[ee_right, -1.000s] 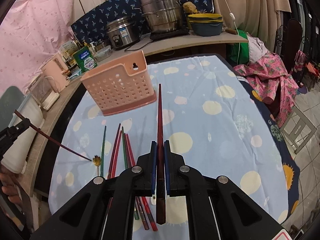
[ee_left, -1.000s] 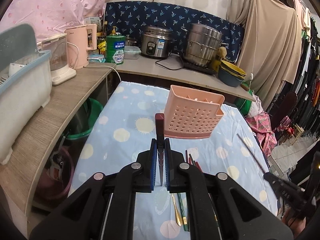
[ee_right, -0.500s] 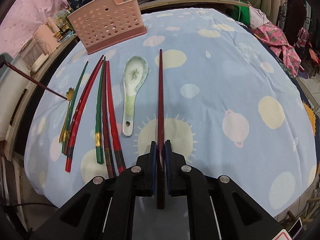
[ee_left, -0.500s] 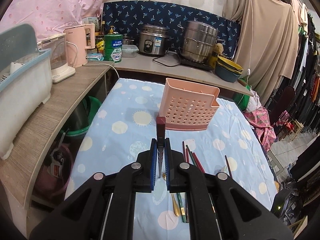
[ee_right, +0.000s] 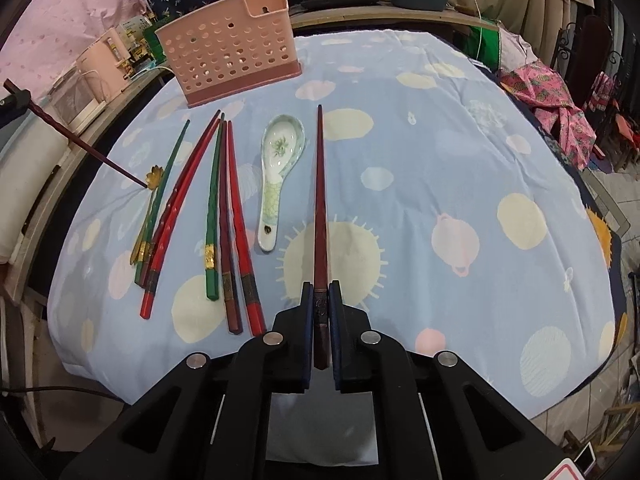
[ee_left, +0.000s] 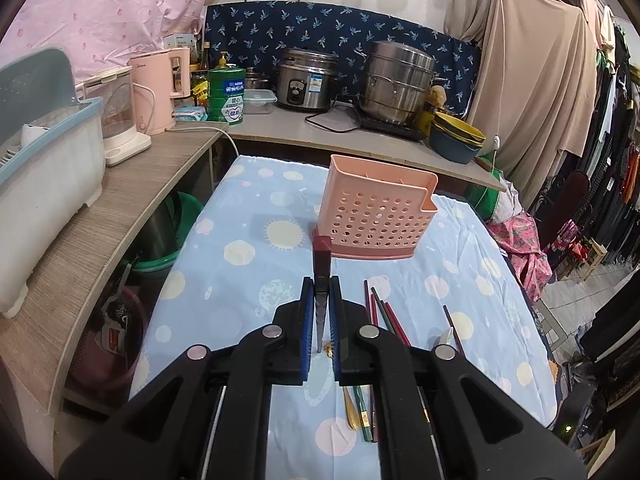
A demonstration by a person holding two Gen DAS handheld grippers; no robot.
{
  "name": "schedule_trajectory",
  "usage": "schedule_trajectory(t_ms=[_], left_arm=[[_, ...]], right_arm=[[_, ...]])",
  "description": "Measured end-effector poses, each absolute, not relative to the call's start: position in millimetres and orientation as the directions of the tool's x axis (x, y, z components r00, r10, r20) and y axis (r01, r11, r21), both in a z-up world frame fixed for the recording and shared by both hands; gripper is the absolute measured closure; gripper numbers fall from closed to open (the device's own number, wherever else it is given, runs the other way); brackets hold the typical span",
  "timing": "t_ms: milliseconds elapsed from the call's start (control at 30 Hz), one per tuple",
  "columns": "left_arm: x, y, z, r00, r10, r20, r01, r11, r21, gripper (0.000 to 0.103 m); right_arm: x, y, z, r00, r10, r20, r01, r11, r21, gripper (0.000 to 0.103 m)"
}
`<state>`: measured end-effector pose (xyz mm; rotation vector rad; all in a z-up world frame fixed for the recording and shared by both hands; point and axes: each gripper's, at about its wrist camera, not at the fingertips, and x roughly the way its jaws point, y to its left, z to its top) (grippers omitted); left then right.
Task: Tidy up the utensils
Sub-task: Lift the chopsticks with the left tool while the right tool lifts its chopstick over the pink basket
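Note:
My left gripper [ee_left: 321, 292] is shut on a dark red chopstick [ee_left: 321, 256] whose thick end points at the pink perforated utensil basket [ee_left: 376, 216]. In the right wrist view that chopstick [ee_right: 80, 146] slants down to a gold spoon [ee_right: 154, 176]. My right gripper [ee_right: 320, 300] is shut on another dark red chopstick [ee_right: 320, 200], lying low along the tablecloth. Several red and green chopsticks [ee_right: 224, 208] and a ceramic spoon [ee_right: 278, 168] lie on the cloth in front of the basket [ee_right: 232, 44].
A wooden counter [ee_left: 120, 200] on the left carries a dish rack [ee_left: 44, 152] and kettle [ee_left: 160, 88]. Pots [ee_left: 396, 80] stand on the rear counter. The blue spotted tablecloth [ee_right: 460, 184] drops off at its right edge, by hanging clothes [ee_left: 616, 160].
My right gripper tipped down and drew back low over the table's near edge with its chopstick. My left gripper rose slightly, its chopstick tip staying by the gold spoon.

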<state>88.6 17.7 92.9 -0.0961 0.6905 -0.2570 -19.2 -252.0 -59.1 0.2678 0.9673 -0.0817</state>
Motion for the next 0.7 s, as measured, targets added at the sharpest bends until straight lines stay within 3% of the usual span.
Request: schedule_trajectory(t_ms=[333,700], left_arm=[[108,17,130,0.783,-0.277,-0.557,0.229,0.961,-0.157,0.096],[177,2,223,0.864,-0.332,-0.379,0.281,0.942,-0.185,0.096]], right_arm=[[22,-264,61,0.772,0.056,-0.633,0.114,0.968,0.225,0.096],[127,-282,170,0.907,0.038,-0.42,0.07,0.969,0.238,0.096]])
